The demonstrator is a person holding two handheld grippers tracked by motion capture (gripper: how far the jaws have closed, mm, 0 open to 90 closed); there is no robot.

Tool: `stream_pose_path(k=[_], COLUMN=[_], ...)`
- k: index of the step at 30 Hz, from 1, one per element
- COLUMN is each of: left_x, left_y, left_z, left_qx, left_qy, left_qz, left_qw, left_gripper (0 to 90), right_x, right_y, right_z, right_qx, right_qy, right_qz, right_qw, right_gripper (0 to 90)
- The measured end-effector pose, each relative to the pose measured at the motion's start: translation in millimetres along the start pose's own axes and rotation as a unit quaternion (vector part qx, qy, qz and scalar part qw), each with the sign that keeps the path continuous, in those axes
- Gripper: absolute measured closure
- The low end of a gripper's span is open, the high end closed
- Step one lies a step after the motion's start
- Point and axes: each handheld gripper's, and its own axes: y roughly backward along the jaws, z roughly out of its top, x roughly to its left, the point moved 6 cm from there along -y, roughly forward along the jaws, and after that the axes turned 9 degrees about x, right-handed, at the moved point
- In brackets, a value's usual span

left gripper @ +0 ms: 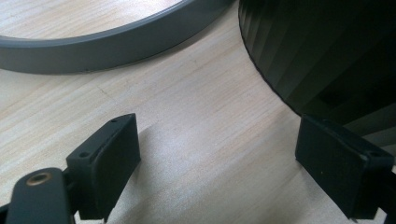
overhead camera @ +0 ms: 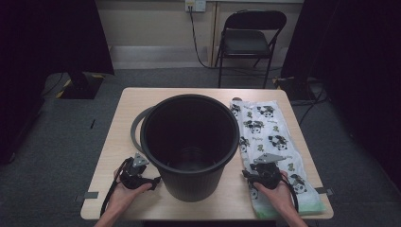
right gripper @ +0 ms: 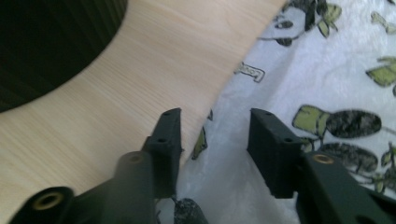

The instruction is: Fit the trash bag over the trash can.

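Straddling the near edge of the panda-print bag [right gripper: 327, 84], the right gripper [right gripper: 215, 140] had its fingers [right gripper: 168, 140] partly open, gripping nothing. Bag lay flat along the table's [overhead camera: 123, 127] right side, long axis running near to far. Left gripper [left gripper: 215, 154] fingers [left gripper: 112, 158] stood wide open over bare table, just beside the upright black bin [overhead camera: 189, 142]. Grey ring [overhead camera: 137, 125] lay behind the bin.

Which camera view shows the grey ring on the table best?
The left gripper view shows the grey ring best: its rim curves large and sharp across the wooden table. In the high view, the black bin hides most of the ring, leaving a thin arc at the bin's left.
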Motion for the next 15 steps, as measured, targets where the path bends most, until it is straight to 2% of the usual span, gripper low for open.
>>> stream_pose_path(k=[2, 6, 10, 13, 15], left_x=[0.2, 0.0, 0.6, 0.5, 0.5], left_y=[-0.2, -0.7, -0.5, -0.6, -0.7], left_z=[0.2, 0.8, 0.5, 0.6, 0.6], left_qx=[0.0, -0.002, -0.001, -0.002, -0.002], left_qy=[-0.002, -0.003, -0.005, -0.006, -0.006], left_qz=[-0.001, -0.005, -0.003, -0.004, -0.004], left_qw=[1.0, 1.0, 1.0, 1.0, 1.0], left_gripper=[12.9, 12.7, 12.7, 12.6, 12.6], right_x=[-2.0, -10.2, -25.6, -36.3, -44.1], right_y=[3.9, 3.1, -10.2, -22.3, -33.8], right_z=[7.5, 27.6, 46.8, 55.2, 59.4], right_qx=[-0.01, -0.028, -0.031, -0.035, -0.029], right_qy=[-0.002, 0.001, -0.016, -0.026, -0.038], right_qz=[-0.006, -0.006, -0.009, -0.02, -0.018], right_qw=[0.9999, 0.9996, 0.9993, 0.9989, 0.9987], right_gripper=[41.9, 38.3, 32.3, 30.0, 28.8])
